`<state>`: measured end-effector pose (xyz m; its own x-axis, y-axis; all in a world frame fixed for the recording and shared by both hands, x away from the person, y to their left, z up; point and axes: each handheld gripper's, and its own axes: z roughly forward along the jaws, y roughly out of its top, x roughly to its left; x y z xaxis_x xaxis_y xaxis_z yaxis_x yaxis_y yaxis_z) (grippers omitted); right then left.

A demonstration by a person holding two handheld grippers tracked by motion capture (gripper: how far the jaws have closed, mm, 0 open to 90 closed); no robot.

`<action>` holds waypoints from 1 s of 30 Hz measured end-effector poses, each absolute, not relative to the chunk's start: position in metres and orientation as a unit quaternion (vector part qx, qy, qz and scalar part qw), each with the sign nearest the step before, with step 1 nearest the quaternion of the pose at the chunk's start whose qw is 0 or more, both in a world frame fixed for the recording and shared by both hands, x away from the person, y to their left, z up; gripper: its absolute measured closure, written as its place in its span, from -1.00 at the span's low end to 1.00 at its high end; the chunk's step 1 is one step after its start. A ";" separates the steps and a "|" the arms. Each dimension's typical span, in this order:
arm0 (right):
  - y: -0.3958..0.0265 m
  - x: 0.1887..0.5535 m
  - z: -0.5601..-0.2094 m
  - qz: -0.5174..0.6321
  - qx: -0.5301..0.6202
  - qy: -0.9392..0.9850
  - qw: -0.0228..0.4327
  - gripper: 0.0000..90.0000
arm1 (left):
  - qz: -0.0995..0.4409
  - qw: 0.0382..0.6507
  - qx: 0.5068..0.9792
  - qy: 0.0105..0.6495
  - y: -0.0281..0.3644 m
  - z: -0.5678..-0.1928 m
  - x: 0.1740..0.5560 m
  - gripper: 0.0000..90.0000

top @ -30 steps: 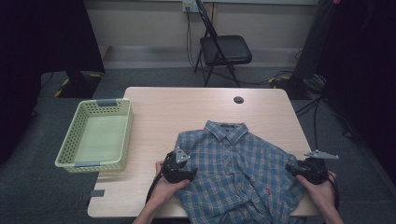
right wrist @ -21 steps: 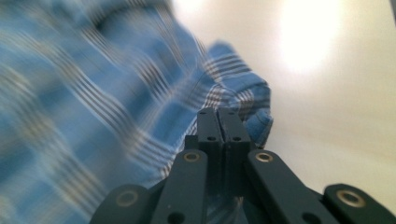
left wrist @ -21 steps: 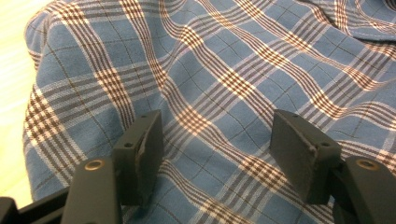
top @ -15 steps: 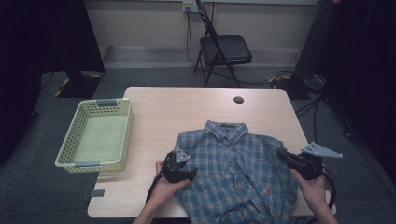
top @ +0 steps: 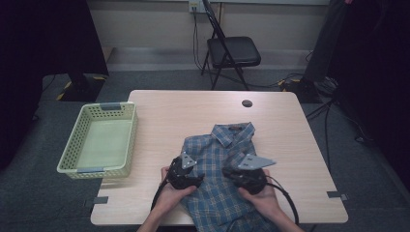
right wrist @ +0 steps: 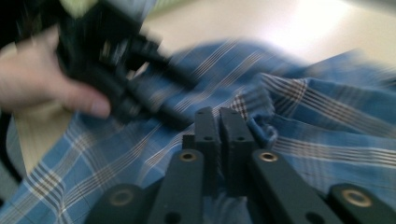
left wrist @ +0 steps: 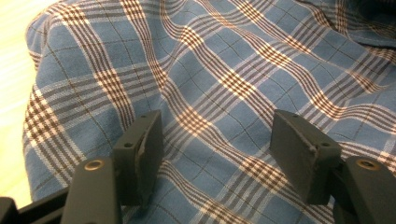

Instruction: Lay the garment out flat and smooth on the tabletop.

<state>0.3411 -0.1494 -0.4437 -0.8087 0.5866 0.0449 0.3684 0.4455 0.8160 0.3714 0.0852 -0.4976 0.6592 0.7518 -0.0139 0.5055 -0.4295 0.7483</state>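
Shirt: a blue plaid shirt (top: pixel 220 181) is laid flat at the near edge of the table (top: pixel 193 111), about midway along it, with its collar (top: pixel 234 133) pointed toward the far edge; its right side is seen folded in over the middle, so the cloth is bunched there.
Right gripper: the right gripper (top: pixel 234 175) is held over the shirt's middle, near the other one; in the right gripper view (right wrist: pixel 219 116) the jaws are seen nearly together, a fold of plaid is seen gathered at their tips, and cloth is taken to be pinched, though the view is blurred. The jaws have just been opening a little from their tightest.
Left gripper: the left gripper (top: pixel 193 178) is rested on the shirt's left part near the table's near edge; in the left gripper view (left wrist: pixel 215 135) the jaws are held wide apart over flat plaid, with nothing clamped between the pads.
Hands: each gripper is grasped from below by a hand, the left hand (top: pixel 170 193) and the right hand (top: pixel 261 197) being entered from the near edge.
Basket: a pale green basket (top: pixel 72 154) is set at the table's left edge, well apart from the shirt.
Disc: a small dark disc (top: pixel 247 103) is seen near the far edge, right of centre.
Chair: a folding chair (top: pixel 232 53) is stood beyond the far edge, on the floor.
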 end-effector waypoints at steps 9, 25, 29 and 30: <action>-0.171 0.355 -0.430 0.446 0.292 0.842 0.082 0.39 | 0.163 0.375 0.830 0.379 0.085 -0.497 0.372 -0.23; -0.242 0.398 -0.455 0.446 0.364 0.809 0.118 0.18 | 0.164 0.375 0.828 0.383 0.084 -0.497 0.372 -0.23; -0.235 0.407 -0.468 0.424 0.369 0.818 0.122 0.09 | 0.163 0.375 0.829 0.381 0.085 -0.497 0.372 -0.23; -0.234 0.408 -0.471 0.420 0.372 0.818 0.122 0.06 | 0.163 0.375 0.829 0.381 0.085 -0.497 0.372 -0.23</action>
